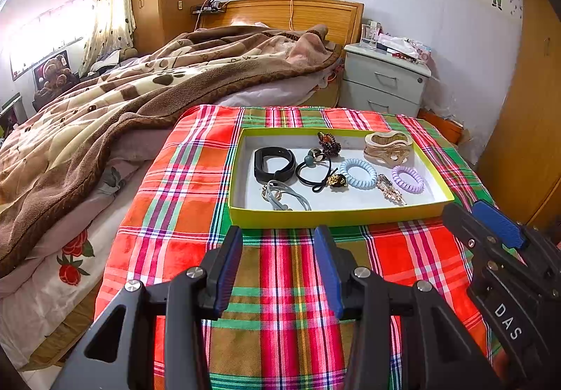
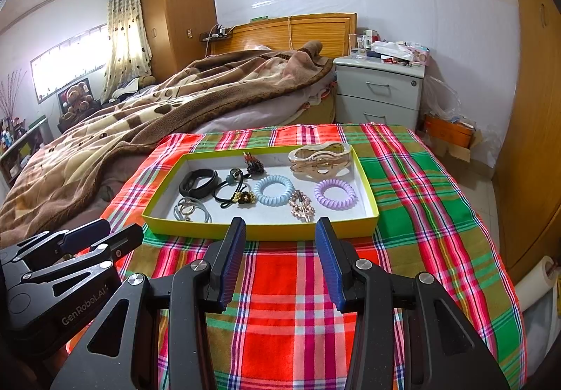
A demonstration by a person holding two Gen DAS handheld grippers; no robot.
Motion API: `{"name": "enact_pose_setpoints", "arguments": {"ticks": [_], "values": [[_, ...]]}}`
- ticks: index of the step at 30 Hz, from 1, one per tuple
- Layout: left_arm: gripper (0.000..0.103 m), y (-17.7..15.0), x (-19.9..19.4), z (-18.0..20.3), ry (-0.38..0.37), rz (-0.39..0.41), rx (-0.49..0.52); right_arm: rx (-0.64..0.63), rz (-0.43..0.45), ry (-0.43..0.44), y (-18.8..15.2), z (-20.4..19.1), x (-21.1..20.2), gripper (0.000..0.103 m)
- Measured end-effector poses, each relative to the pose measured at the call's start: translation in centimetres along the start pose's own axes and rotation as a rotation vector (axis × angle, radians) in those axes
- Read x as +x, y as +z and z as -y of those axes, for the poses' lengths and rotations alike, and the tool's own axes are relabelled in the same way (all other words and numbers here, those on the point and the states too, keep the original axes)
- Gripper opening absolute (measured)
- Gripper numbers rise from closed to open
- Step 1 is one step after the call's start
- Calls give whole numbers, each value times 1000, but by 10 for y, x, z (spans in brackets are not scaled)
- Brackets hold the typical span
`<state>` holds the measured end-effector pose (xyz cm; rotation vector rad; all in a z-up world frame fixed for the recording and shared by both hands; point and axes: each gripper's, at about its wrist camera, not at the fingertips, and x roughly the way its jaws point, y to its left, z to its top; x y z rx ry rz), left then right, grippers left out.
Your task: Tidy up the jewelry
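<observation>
A shallow yellow-green cardboard tray with a white floor [image 1: 336, 218] is sitting on a red, green and olive plaid cloth [image 1: 168, 200] spread over a table beside the bed, and all the jewelry is lying inside it. Along the tray's left side a black rubbery wristband [image 1: 274, 165] is resting, with a grey cord carrying small gold rings [image 1: 285, 195] just in front of it. Toward the middle a black elastic hair tie with a teal bead and a gold charm [image 1: 315, 172] is lying, and behind it a dark beaded piece [image 1: 329, 143], possibly a clip, though the detail is too fine to tell. A pale blue spiral hair tie [image 2: 274, 190] is lying just beside a rose-gold rhinestone barrette [image 2: 302, 206], with a lilac spiral hair tie [image 2: 336, 193] to its right and a large beige marbled claw clip [image 2: 319, 162] in the far right corner. The left gripper [image 1: 277, 239] and the right gripper [image 2: 280, 232] are hovering side by side over the cloth just short of the tray's near wall, each with its blue-padded fingers spread apart and holding nothing.
</observation>
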<state>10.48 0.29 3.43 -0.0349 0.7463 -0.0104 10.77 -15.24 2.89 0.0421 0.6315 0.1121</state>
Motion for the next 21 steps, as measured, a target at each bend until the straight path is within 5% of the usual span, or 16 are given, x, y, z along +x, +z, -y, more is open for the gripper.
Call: {"name": "enact_pose_setpoints", "arguments": {"ticks": [21], "values": [[44, 0, 2, -1, 4, -3, 3, 4, 2, -1, 1, 2, 0, 42]]}}
